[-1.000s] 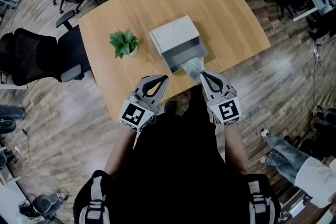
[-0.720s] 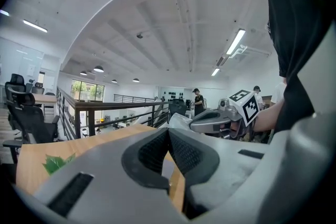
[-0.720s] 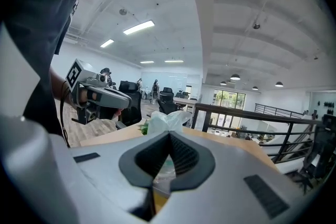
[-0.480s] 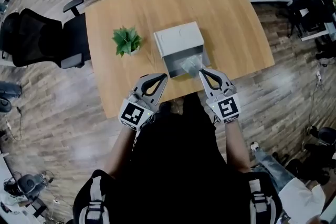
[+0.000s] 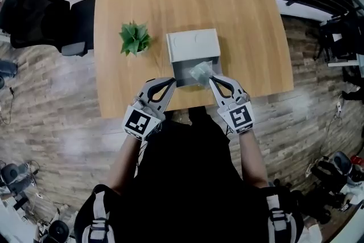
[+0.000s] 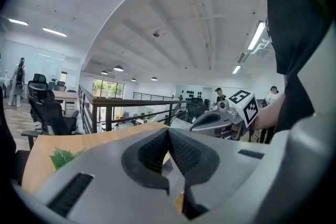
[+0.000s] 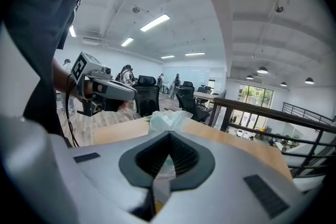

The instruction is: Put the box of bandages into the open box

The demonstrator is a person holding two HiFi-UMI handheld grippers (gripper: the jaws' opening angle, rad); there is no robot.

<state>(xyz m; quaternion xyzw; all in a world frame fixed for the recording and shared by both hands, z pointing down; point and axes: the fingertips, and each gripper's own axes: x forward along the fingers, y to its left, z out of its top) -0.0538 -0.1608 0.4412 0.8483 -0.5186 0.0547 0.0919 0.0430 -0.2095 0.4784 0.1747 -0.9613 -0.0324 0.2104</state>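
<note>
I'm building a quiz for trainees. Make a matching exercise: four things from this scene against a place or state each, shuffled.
1 small green potted plant
2 pale green wrapped bandage pack
3 white-grey open box
4 left gripper

A jaws shut, empty
B mid-table, open at its near end
C held by the right gripper
D on the wooden table, left of the box

Pairs: 1-D, 2-C, 3-B, 4-A.
</note>
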